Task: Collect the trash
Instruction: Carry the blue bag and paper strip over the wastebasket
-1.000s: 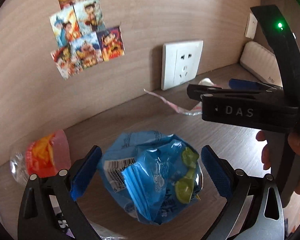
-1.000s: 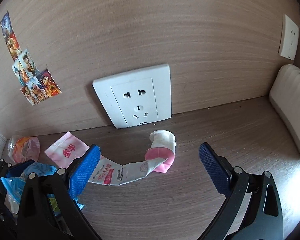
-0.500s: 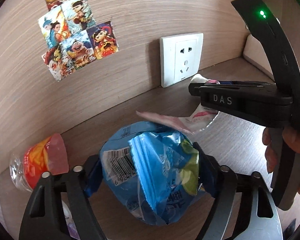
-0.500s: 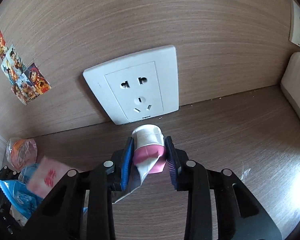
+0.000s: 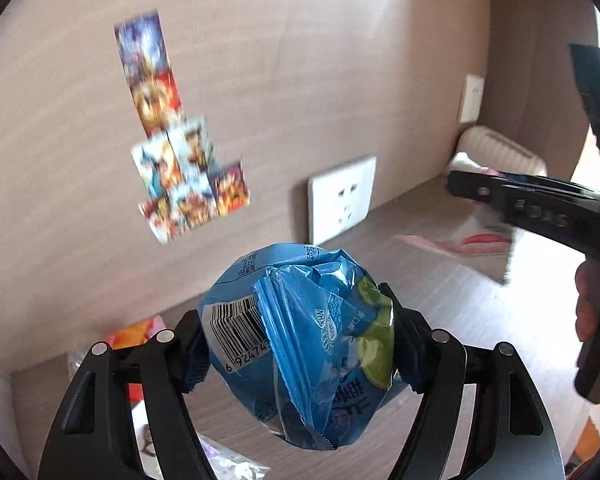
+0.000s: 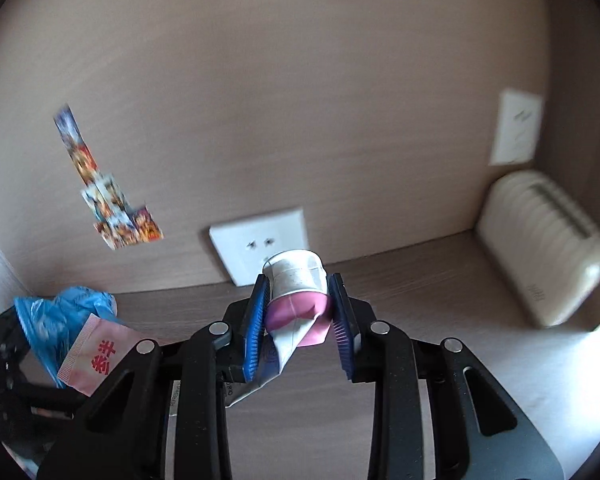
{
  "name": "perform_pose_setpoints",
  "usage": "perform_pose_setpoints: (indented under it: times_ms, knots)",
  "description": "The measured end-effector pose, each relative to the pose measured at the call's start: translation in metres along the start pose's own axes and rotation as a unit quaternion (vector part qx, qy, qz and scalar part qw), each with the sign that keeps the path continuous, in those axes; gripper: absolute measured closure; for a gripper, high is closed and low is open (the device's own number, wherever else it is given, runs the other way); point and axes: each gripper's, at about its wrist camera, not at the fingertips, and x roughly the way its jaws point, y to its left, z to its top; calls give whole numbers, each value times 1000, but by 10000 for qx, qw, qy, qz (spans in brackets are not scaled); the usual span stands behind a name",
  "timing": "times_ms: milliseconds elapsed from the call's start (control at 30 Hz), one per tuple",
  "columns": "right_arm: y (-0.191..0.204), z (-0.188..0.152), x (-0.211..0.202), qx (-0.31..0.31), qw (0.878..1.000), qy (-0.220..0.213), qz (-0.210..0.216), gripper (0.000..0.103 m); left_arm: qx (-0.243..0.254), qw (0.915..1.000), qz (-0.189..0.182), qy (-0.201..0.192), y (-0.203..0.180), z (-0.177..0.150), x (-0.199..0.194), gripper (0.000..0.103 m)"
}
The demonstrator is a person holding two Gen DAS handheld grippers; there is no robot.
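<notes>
Both hand-held grippers loaded with trash, lifted off the counter [image 5: 440, 280].

Left hand-held gripper [image 5: 300, 344] still closing, pads pressing the sides of a blue snack bag [image 5: 300, 344], barcode facing the camera. Right hand-held gripper [image 6: 298, 308] clamped on a crumpled pink-and-white wrapper [image 6: 298, 300], loose tail hanging below with a pink sachet end [image 6: 100, 356] out to its left. Behind on the counter: orange packet [image 5: 140, 330], wall socket [image 6: 256, 248], beige ribbed box [image 6: 540, 248]. Stickers [image 5: 180, 176] higher on the wood wall.
</notes>
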Motion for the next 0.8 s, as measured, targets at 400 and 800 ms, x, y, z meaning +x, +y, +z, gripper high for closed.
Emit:
perform_pose_setpoints:
  times_ms: [400,800]
  knots:
    - [-29,-23,-132,527,9935,-750,-678,71,652,9934,-767,-556,-42,13,-54,32]
    - [-56,-123,-232,1271,9711,-609,-1926,71,1700,9636,-1988,-558,-128,-27,-93,32]
